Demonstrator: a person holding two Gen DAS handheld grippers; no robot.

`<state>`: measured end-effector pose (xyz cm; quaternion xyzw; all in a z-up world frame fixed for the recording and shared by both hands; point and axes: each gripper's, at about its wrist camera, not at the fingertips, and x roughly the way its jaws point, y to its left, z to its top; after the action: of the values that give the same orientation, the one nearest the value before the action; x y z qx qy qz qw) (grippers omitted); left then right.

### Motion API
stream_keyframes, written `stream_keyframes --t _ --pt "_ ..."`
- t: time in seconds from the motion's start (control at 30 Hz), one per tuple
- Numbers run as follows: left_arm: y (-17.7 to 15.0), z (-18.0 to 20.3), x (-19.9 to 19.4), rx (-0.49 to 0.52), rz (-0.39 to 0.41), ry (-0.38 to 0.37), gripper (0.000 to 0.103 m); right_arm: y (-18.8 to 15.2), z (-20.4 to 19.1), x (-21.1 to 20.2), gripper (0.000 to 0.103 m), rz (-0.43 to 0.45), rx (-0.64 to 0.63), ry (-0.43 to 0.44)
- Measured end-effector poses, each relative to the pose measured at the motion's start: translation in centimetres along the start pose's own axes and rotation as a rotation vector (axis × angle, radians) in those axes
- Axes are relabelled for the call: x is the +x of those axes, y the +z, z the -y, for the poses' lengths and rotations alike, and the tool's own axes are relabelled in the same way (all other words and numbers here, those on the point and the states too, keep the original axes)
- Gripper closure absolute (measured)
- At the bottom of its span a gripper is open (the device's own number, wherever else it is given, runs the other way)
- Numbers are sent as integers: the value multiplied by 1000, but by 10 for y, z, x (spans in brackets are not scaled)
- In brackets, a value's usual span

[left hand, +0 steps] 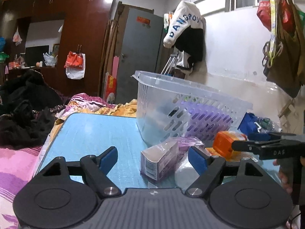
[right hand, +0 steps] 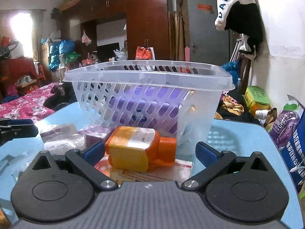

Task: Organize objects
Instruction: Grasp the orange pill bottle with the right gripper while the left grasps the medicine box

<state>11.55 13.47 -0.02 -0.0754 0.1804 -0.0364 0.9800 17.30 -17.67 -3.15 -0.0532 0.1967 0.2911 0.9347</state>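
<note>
A clear plastic basket [left hand: 190,93] stands on the blue table [left hand: 91,133], with purple items inside; it also shows in the right wrist view [right hand: 148,74]. An orange bottle [right hand: 133,147] lies on its side on a red-and-white packet [right hand: 183,169] in front of the basket, between the open fingers of my right gripper [right hand: 150,150]. In the left wrist view the bottle [left hand: 223,145] sits at the right, with the right gripper [left hand: 247,147] beside it. My left gripper [left hand: 152,157] is open; a purple-and-white box [left hand: 158,162] and a white object [left hand: 185,173] lie between its fingers.
A bed with pink bedding [left hand: 17,164] and black clothes [left hand: 26,105] lies left of the table. Bags and packets [right hand: 286,126] crowd the table's right edge by the white wall. Wardrobes [left hand: 85,34] and a grey door [left hand: 141,47] stand behind.
</note>
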Motion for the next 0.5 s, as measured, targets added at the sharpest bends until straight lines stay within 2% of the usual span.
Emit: stream_keyframes --t 0.17,0.27,0.3,0.37,0.43,0.5 --pt "1 -1 10 -6 -55 -12 22 0 -3 4 0 -38 -15 9" --pt "1 -1 14 -11 -79 -11 29 0 -1 3 0 -36 -8 19" --pt "1 -1 14 -11 -84 -8 36 -1 0 2 1 -34 -1 17" --pt "1 -1 16 -14 -96 -2 41 -1 1 2 4 -33 2 23" --pt "1 1 18 -8 -111 1 53 -1 1 3 11 -41 4 33" --pt "1 3 21 4 -127 7 60 -2 1 3 15 -40 7 47"
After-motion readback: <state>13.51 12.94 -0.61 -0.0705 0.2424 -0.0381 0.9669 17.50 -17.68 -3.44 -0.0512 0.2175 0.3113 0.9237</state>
